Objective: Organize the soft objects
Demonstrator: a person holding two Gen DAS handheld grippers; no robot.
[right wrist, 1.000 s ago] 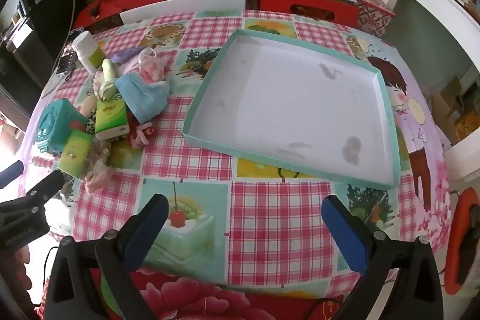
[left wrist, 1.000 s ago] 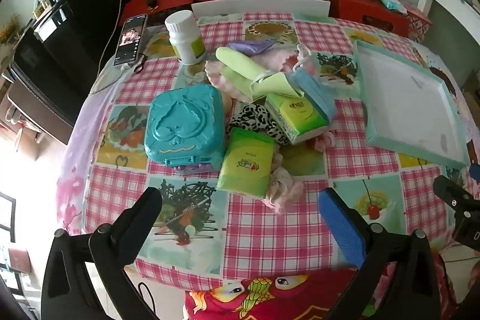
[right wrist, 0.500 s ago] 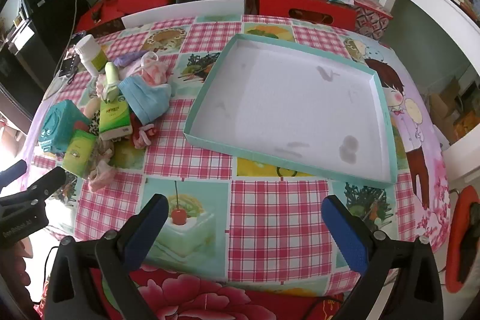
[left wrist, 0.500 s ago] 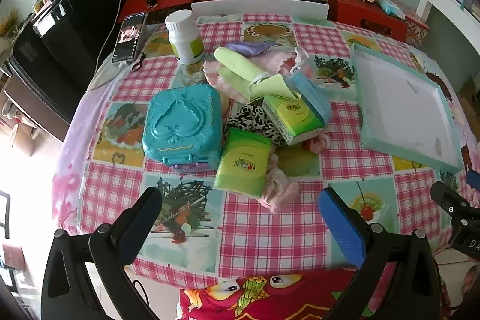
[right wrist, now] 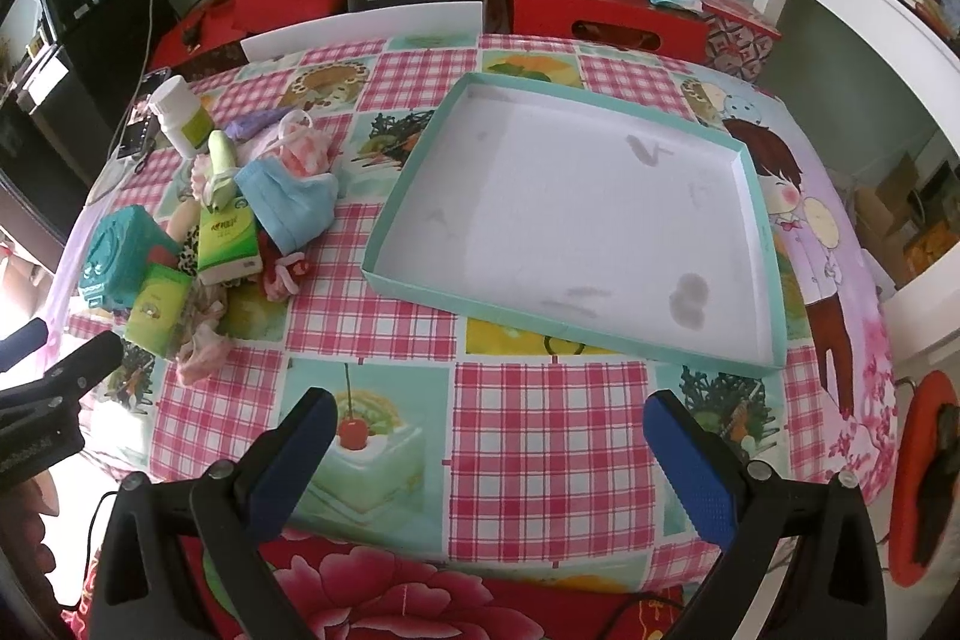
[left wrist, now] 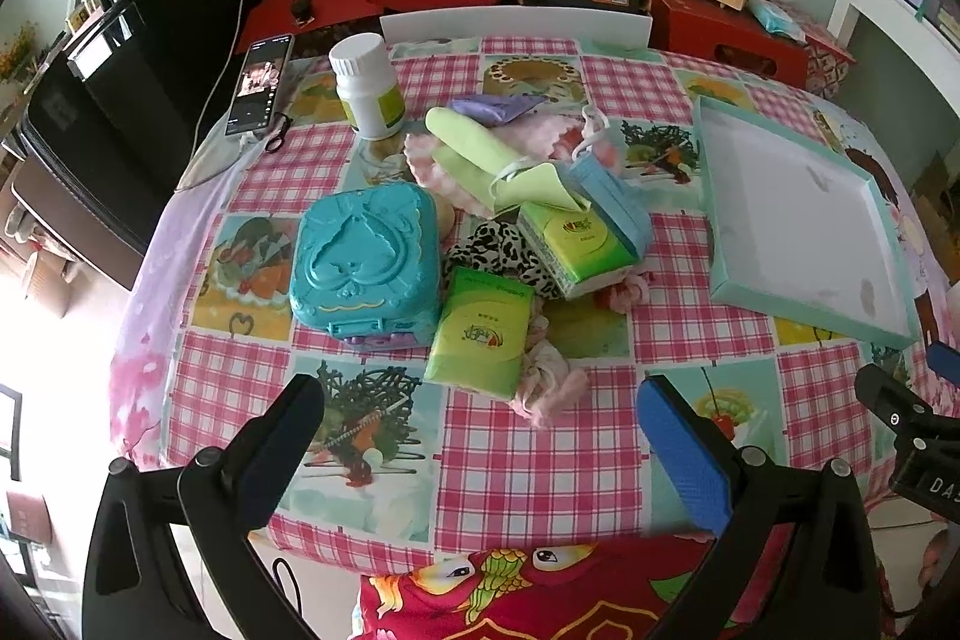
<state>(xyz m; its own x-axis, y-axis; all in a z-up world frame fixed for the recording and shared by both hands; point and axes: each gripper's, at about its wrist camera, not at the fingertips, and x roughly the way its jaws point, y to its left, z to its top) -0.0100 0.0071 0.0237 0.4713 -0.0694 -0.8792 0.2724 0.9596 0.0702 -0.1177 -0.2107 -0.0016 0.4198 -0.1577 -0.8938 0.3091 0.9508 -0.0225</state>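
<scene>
Checkered tablecloth (right wrist: pixel 360 322): soft pile (left wrist: pixel 528 220) at ten o'clock half-buries a leopard cloth (left wrist: pixel 510 250); left gripper (left wrist: pixel 480 400) and right gripper (right wrist: pixel 489 415) gape, holding nothing.

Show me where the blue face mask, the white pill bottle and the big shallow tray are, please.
blue face mask (right wrist: pixel 288 202), right wrist view, middle of its pleated cloth.
white pill bottle (left wrist: pixel 367 91), left wrist view, on its label.
shallow tray (right wrist: pixel 576 214), right wrist view, bare white floor.

Bright daylight, blown-out glare at left edge; sharp centre, strong fisheye warping, dark corners.
</scene>
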